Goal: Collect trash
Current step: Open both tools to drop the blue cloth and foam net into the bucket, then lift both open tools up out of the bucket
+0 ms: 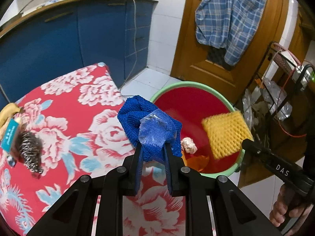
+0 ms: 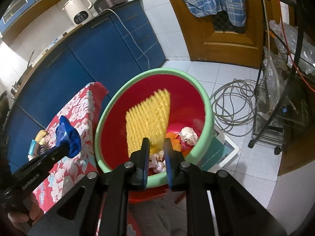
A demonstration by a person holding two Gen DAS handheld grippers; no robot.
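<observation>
Trash was gathered around one landmark, the red bin (image 2: 118, 137) with its pale green rim, which stood on the white tiled floor beside a table covered in a red floral cloth (image 1: 65, 118). Over the bin's opening, the right gripper (image 2: 156, 140) pointed down with its jaws narrowly apart, the lower edge of a yellow foam net (image 2: 147, 122) lying between them; whether the pads pressed on it could not be told, and the net looked blurred. In the left wrist view the same net (image 1: 226, 133) stood at the tip of that gripper, above the bin's far-right side. At the bin's near-left rim, the left gripper (image 1: 152, 147) was clamped on a blue knitted cloth (image 1: 135, 118) together with a scrap of clear plastic film (image 1: 153, 131), both held up above the edge of the table. Inside the bin lay a crumpled white wad (image 2: 189, 135), some orange peel (image 2: 173, 139) and pale scraps below the right fingers. On the table, well away from the bin, rested a steel-wool scourer (image 1: 30, 149), a teal-labelled packet (image 1: 8, 135) and a banana peel (image 1: 8, 112). Beyond the bin, a grey cable coil (image 2: 234, 106) lay on the floor near a wire rack (image 2: 275, 98).
</observation>
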